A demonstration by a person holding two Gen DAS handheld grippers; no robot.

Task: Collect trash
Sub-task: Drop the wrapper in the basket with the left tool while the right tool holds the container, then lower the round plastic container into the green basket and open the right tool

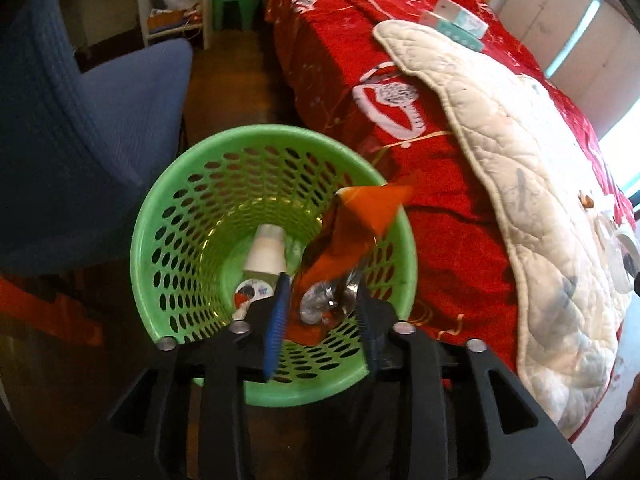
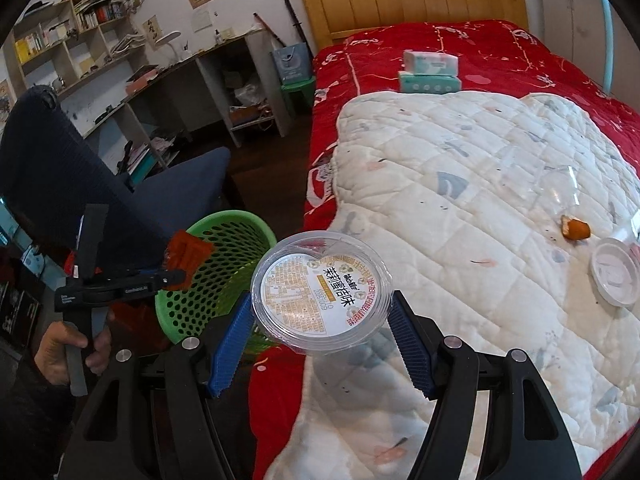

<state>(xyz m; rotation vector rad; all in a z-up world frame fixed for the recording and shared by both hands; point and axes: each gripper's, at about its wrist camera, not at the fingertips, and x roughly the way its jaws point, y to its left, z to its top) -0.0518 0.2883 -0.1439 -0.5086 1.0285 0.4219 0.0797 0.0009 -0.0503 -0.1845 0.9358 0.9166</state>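
My left gripper (image 1: pixel 322 308) hangs over the green perforated trash basket (image 1: pixel 176 216). An orange foil snack wrapper (image 1: pixel 360 224) sits between its blue fingers (image 1: pixel 278 320), which stand apart around it. A white cup (image 1: pixel 266 254) lies in the basket. My right gripper (image 2: pixel 320 344) is shut on a clear round plastic container with a printed label (image 2: pixel 322 292), held above the bed's edge. The basket (image 2: pixel 224 276), the left gripper (image 2: pixel 176 276) and the orange wrapper (image 2: pixel 188 258) also show in the right wrist view. A clear lid (image 2: pixel 616 276), an orange peel (image 2: pixel 576 228) and a clear cup (image 2: pixel 564 188) lie on the white quilt (image 2: pixel 460 184).
The bed with a red cover (image 2: pixel 480 40) fills the right side. Two tissue packs (image 2: pixel 430 72) lie on it. A blue chair (image 1: pixel 80 128) stands left of the basket, with a desk and shelves (image 2: pixel 120 60) behind. A small green stool (image 2: pixel 298 92) stands by the bed.
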